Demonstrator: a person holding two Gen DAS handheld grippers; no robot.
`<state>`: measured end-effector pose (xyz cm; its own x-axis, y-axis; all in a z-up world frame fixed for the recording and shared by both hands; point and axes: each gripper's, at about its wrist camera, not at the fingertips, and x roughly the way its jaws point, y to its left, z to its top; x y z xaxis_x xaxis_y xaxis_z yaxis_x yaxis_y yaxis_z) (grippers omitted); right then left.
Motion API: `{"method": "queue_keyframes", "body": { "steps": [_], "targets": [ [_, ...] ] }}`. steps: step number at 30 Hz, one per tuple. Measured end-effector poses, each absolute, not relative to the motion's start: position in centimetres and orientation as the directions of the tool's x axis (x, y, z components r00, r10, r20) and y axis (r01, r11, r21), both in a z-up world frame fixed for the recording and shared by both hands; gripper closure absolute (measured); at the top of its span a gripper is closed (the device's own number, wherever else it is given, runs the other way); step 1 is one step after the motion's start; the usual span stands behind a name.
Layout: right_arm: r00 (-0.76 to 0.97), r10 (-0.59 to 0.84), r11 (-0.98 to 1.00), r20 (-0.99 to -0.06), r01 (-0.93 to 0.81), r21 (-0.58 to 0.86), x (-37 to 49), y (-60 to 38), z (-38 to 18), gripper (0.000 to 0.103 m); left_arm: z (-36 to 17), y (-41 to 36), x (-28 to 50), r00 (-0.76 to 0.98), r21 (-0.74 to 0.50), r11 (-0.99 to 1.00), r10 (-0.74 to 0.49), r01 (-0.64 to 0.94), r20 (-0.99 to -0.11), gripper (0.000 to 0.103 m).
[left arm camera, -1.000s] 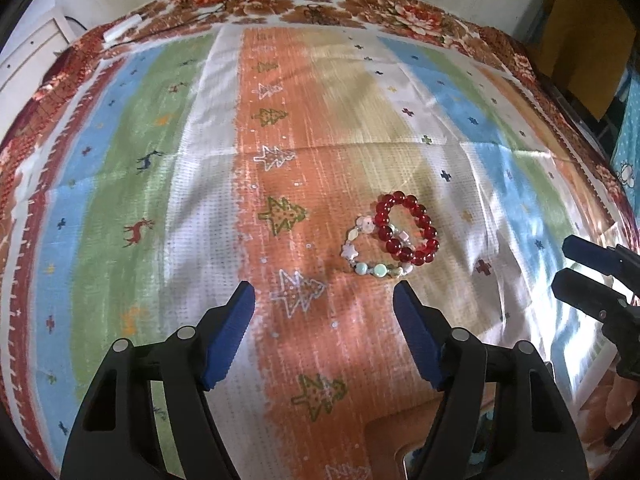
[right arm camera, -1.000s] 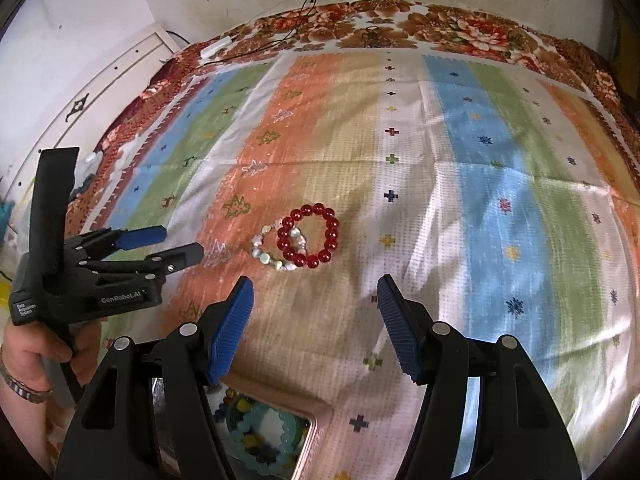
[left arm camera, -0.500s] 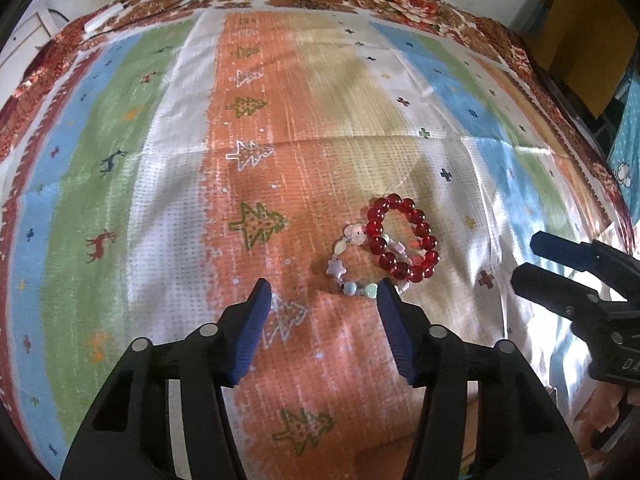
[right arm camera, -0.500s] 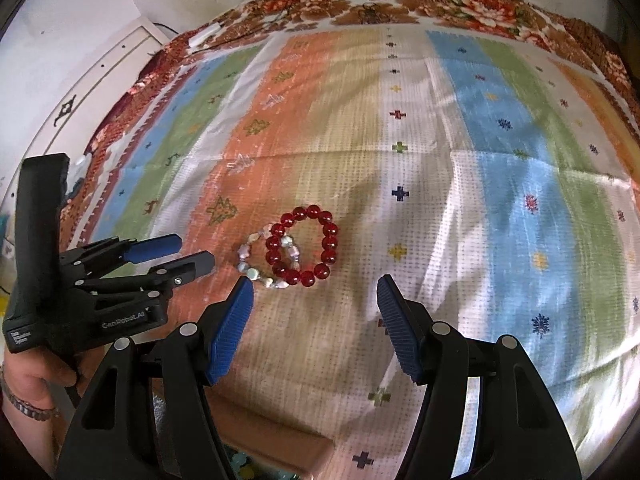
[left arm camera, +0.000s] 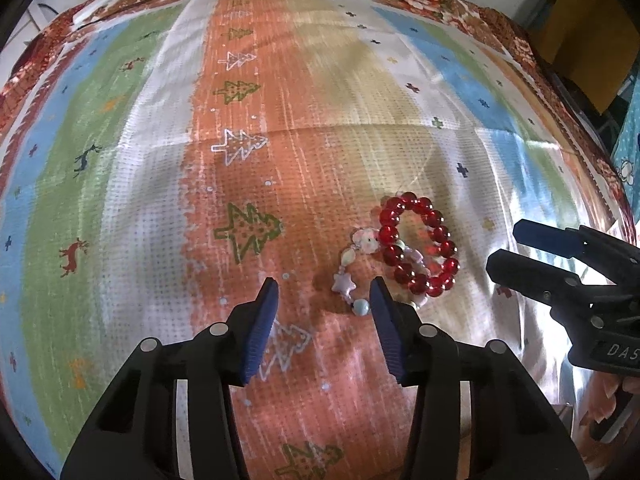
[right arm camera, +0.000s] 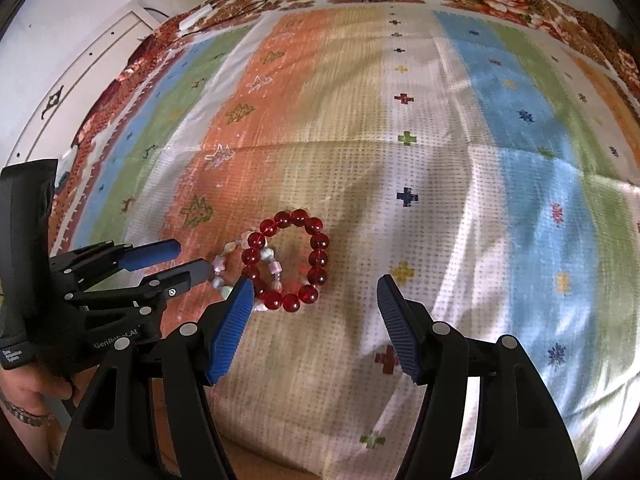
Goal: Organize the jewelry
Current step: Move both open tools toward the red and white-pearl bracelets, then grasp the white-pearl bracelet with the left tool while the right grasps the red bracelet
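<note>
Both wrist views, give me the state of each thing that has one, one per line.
Left gripper: open, empty, beside the pastel bracelet.
Right gripper: open, empty.
Red bead bracelet: lying flat on the cloth, overlapping the pastel one.
Pastel bracelet: lying flat, ungrasped.
Striped cloth: spread out, creased.

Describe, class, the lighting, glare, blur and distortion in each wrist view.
Left wrist view: sunlight glare whitens the cloth at right; the far stripes smear with blur; fisheye bulges the pattern. Right wrist view: soft shadows cross the cloth near the red bracelet, the far cloth is blurred, and the edges curve.
</note>
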<state>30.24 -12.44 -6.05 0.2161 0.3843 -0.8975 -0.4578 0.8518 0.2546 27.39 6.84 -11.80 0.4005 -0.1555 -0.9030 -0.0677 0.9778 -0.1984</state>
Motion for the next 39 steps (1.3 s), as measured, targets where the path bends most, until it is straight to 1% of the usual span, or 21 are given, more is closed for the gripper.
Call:
{"method": "queue_keyframes", "body": {
  "steps": [8,13,16,18,19,20,21,22,23,24,25,26,27,28,34,37,39],
  "targets": [
    [0.195,0.353,0.861,-0.915,-0.450,0.237,31.9,-11.5,-7.6,0.039,-12.7,6.8,28.3,0.398,-0.213,0.976,-0.180,-0.039,-0.899,0.057],
    [0.175,0.333,0.863,-0.927,-0.453,0.224,32.4,-11.0,-8.8,0.039,-13.3,6.3,28.3,0.406,-0.169,0.986,-0.148,-0.016,-0.902,0.057],
    [0.163,0.324,0.868,-0.932,-0.442,0.225,32.8,-11.0,-9.4,0.039,-13.6,6.0,28.6,0.402,-0.121,0.993,-0.107,-0.009,-0.909,0.063],
    [0.160,0.309,0.868,-0.937,-0.451,0.209,32.7,-10.7,-9.7,0.039,-13.8,5.6,28.7,0.397,-0.082,0.997,-0.079,0.011,-0.914,0.063],
    [0.160,0.304,0.866,-0.939,-0.456,0.203,32.7,-10.6,-9.9,0.041,-13.8,5.4,28.6,0.397,-0.065,0.998,-0.067,0.019,-0.915,0.064],
    [0.163,0.296,0.868,-0.941,-0.458,0.194,32.6,-10.6,-10.0,0.045,-13.8,5.4,28.6,0.393,-0.049,0.999,-0.053,0.021,-0.918,0.066],
    [0.171,0.275,0.873,-0.946,-0.456,0.171,32.6,-10.7,-10.2,0.052,-13.8,5.5,28.6,0.389,-0.047,0.999,-0.050,0.018,-0.920,0.067],
    [0.169,0.275,0.876,-0.946,-0.451,0.174,32.8,-10.9,-10.2,0.056,-13.8,5.6,28.6,0.384,-0.046,0.999,-0.048,0.015,-0.922,0.069],
    [0.166,0.278,0.877,-0.946,-0.445,0.180,32.8,-11.1,-10.3,0.058,-13.8,5.8,28.6,0.380,-0.038,0.999,-0.041,0.015,-0.924,0.073],
    [0.165,0.277,0.881,-0.947,-0.438,0.181,33.0,-11.4,-10.2,0.064,-13.8,6.0,28.7,0.379,-0.032,0.999,-0.035,0.015,-0.925,0.077],
    [0.169,0.268,0.884,-0.949,-0.435,0.172,33.0,-11.5,-10.3,0.072,-13.8,6.2,28.7,0.376,-0.027,1.000,-0.029,0.009,-0.926,0.086],
    [0.174,0.255,0.887,-0.951,-0.434,0.158,33.0,-11.6,-10.3,0.076,-13.8,6.6,28.9,0.371,-0.028,1.000,-0.025,-0.004,-0.928,0.093],
    [0.178,0.247,0.889,-0.953,-0.434,0.149,33.0,-11.7,-10.3,0.084,-13.7,7.3,29.0,0.364,-0.050,0.998,-0.038,-0.023,-0.930,0.093],
    [0.186,0.232,0.891,-0.955,-0.435,0.132,33.0,-11.8,-10.4,0.089,-13.7,7.8,29.0,0.358,-0.074,0.997,-0.056,-0.036,-0.932,0.095],
    [0.195,0.234,0.887,-0.953,-0.445,0.127,32.5,-12.2,-9.9,0.089,-13.1,7.9,28.3,0.362,-0.068,0.997,-0.050,-0.038,-0.931,0.096],
    [0.242,0.222,0.870,-0.944,-0.487,0.080,31.5,-11.6,-8.3,0.089,-12.3,7.8,27.8,0.394,-0.071,0.997,-0.050,-0.039,-0.918,0.096],
    [0.267,0.247,0.855,-0.932,-0.513,0.080,30.8,-11.3,-6.7,0.089,-11.6,7.9,27.2,0.416,-0.087,0.995,-0.059,-0.048,-0.907,0.097]
  ]
}}
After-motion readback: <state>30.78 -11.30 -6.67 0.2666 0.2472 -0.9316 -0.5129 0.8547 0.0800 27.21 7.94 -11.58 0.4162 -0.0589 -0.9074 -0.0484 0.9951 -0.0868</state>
